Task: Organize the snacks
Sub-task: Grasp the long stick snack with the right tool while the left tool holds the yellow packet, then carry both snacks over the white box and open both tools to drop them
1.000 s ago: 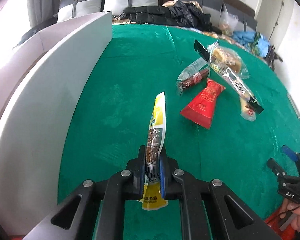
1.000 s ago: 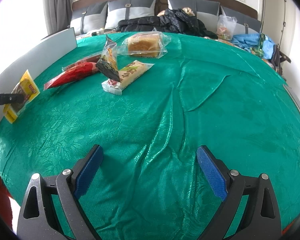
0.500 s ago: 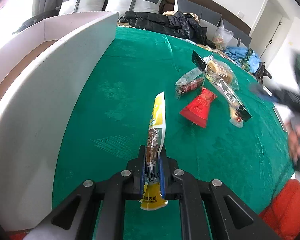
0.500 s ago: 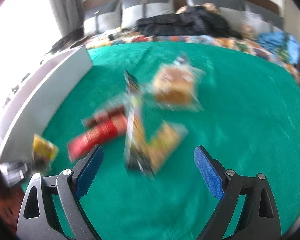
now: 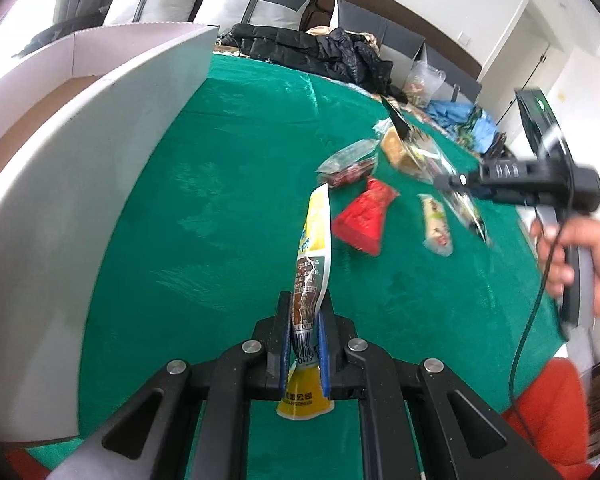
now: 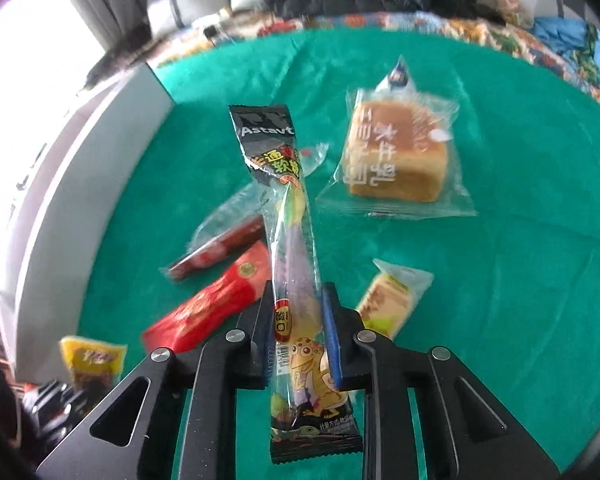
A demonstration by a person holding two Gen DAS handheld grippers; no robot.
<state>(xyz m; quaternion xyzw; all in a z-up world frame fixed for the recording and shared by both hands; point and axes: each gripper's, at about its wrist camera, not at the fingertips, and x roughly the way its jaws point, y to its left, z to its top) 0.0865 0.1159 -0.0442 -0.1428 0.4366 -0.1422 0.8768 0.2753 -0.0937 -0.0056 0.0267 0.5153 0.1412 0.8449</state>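
My left gripper (image 5: 305, 344) pinches the yellow packet (image 5: 310, 276) upright; my right gripper (image 6: 298, 340) is clamped on the long candy stick (image 6: 292, 240), above the red packet (image 6: 208, 312). I'd lift straight, then carry toward the white box (image 6: 80, 200) at nine o'clock, keeping its tail clear.

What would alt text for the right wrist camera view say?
The right gripper is shut on a long black-ended clear candy packet above a green tablecloth. Beyond lie a wrapped square cake, a red foil packet and a clear-wrapped sausage.
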